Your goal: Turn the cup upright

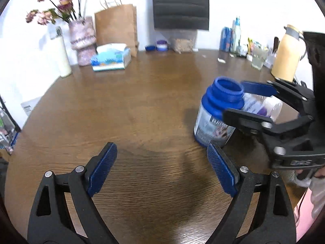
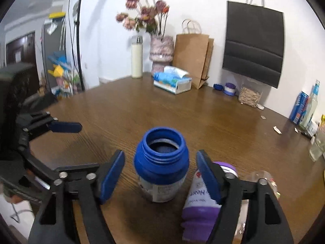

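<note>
The cup (image 2: 160, 162) is a blue jar with a white label. It stands upright on the brown wooden table (image 2: 182, 118), open mouth up. My right gripper (image 2: 160, 174) is open, and its blue pads (image 2: 112, 174) flank the jar with a gap on each side. In the left wrist view the jar (image 1: 213, 113) is at the right, with the right gripper (image 1: 234, 98) around its neck. My left gripper (image 1: 160, 152) is open and empty, just left of the jar. A white and purple bottle (image 2: 200, 203) sits close beside the jar, behind the right finger.
Along the far table edge stand a tissue box (image 1: 110, 58), a flower vase (image 1: 82, 40), a brown paper bag (image 1: 116, 24) and a white cylinder (image 1: 61, 57). A cream jug (image 1: 287, 57) and a glass (image 1: 258, 59) stand at the right. A sleeve (image 1: 308, 207) is at the lower right.
</note>
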Motion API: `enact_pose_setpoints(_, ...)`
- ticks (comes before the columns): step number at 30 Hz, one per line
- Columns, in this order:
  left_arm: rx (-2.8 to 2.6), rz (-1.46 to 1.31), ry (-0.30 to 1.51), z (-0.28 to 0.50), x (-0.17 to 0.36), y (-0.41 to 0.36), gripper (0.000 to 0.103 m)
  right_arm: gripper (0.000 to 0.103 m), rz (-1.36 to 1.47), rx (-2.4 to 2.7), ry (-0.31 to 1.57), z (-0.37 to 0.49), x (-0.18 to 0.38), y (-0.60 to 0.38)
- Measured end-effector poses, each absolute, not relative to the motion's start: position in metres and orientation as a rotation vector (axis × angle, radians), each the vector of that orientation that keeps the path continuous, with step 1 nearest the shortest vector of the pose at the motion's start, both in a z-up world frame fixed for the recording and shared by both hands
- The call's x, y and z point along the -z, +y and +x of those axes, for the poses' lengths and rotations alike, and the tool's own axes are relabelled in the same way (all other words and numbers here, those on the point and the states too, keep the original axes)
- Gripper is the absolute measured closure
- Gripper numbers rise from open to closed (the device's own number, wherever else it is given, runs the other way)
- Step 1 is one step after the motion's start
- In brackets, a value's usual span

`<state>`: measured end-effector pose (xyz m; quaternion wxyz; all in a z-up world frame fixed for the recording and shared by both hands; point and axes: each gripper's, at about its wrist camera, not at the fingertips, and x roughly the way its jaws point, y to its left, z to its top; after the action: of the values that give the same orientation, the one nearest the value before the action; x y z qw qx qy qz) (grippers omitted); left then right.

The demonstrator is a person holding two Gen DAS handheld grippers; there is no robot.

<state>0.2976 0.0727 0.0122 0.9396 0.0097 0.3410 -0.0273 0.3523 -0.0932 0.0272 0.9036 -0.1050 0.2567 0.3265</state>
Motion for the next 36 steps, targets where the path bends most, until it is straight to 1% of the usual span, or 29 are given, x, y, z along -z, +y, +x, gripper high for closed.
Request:
enact_pose_setpoints(1,0.047,0.017,0.683,0.295,-0.017,0.073,0.015,0.024,-0.196,-0.678,0.528,0.348,-0.034,-0.100)
enact_pose_setpoints(2,0.030,0.011,0.656,0.290,-0.025,0.076,0.013,0.024,-0.180,-0.671,0.523,0.343,-0.039,-0.107)
enact_pose_setpoints(4,-0.008,-0.005,0.600,0.278,-0.040,0.086,0.005,0.024,-0.146,-0.616,0.523,0.335,-0.053,-0.127)
enact_pose_setpoints(7,-0.055,-0.012,0.533,0.258,-0.057,0.098,0.004,0.023,-0.105,-0.485,0.552,0.327,-0.070,-0.164)
enact_pose_setpoints(9,-0.082,-0.020,0.507,0.247,-0.065,0.101,0.003,0.020,-0.086,-0.400,0.551,0.319,-0.079,-0.185)
enact_pose_setpoints(10,-0.079,-0.029,0.497,0.241,-0.068,0.102,0.001,0.016,-0.076,-0.381,0.549,0.315,-0.082,-0.192)
enact_pose_setpoints(11,-0.070,-0.032,0.489,0.238,-0.071,0.101,0.000,0.015,-0.070,-0.368,0.551,0.312,-0.084,-0.196)
enact_pose_setpoints(16,-0.053,0.026,0.416,0.232,-0.080,0.086,0.000,0.015,-0.063,-0.369,0.537,0.293,-0.089,-0.203)
enact_pose_setpoints(24,-0.055,0.002,0.400,0.218,-0.081,0.083,0.000,0.015,-0.035,-0.357,0.519,0.280,-0.086,-0.204)
enact_pose_setpoints(26,-0.065,-0.025,0.383,0.202,-0.082,0.083,0.000,0.015,-0.034,-0.345,0.502,0.265,-0.086,-0.204)
enact_pose_setpoints(31,-0.117,-0.040,0.308,0.136,-0.077,0.077,0.000,0.015,-0.056,-0.354,0.407,0.194,-0.082,-0.199)
enact_pose_setpoints(36,-0.090,0.032,0.194,0.067,-0.048,0.058,0.000,0.015,-0.084,-0.398,0.326,0.124,-0.063,-0.187)
